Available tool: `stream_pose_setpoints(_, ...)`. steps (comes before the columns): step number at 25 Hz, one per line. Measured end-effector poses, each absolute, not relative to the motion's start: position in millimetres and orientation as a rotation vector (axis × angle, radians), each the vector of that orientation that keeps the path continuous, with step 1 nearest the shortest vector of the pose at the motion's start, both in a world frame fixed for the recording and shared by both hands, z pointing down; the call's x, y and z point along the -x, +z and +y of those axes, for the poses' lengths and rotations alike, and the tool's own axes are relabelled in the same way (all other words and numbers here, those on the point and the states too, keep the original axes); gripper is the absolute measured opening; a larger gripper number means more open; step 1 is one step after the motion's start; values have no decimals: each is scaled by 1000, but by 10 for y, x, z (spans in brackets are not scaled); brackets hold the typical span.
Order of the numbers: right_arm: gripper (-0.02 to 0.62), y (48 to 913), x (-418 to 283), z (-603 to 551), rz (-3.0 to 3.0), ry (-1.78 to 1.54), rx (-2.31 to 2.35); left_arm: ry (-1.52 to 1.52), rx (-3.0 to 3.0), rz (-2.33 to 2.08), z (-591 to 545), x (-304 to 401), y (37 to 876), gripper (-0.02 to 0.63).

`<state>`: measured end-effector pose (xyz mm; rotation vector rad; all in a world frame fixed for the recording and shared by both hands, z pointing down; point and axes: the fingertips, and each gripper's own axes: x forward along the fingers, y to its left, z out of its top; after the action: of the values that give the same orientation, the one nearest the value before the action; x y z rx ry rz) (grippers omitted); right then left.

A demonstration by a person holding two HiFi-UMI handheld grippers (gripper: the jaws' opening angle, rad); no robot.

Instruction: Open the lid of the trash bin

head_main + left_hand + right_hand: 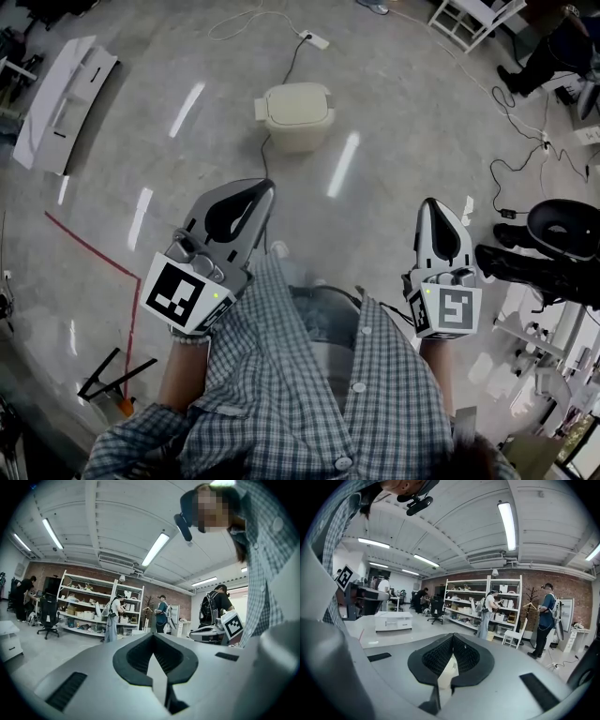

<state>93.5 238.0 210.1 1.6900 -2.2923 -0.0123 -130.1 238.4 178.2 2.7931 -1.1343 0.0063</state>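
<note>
Both claws are sitting pressed together with nothing in them, the left claw [265, 187] and right claw [429, 203] hanging out in front of the person's checked shirt. The cream trash bin [295, 114] is sitting on the floor well ahead, lid [298, 97] down. I'm guessing it's approach time: stepping closer, then hooking that lid's edge.

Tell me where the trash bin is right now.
In the head view the trash bin stands on the floor at upper centre, beyond the left gripper and right gripper, with a power strip farther behind it.
</note>
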Motion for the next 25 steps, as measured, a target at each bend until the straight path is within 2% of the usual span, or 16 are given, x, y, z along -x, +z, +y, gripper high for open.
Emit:
stream_pose_setpoints(18, 18, 2062, -352, 1723, -2274, -54, -1751, -39, -2833, -1130, 1681, 1933, 1758, 0)
stream_pose_setpoints(25, 18, 2060, -260, 1702, -2260, -40, -1767, -56, -2838, -1113, 1592, 1982, 1764, 0)
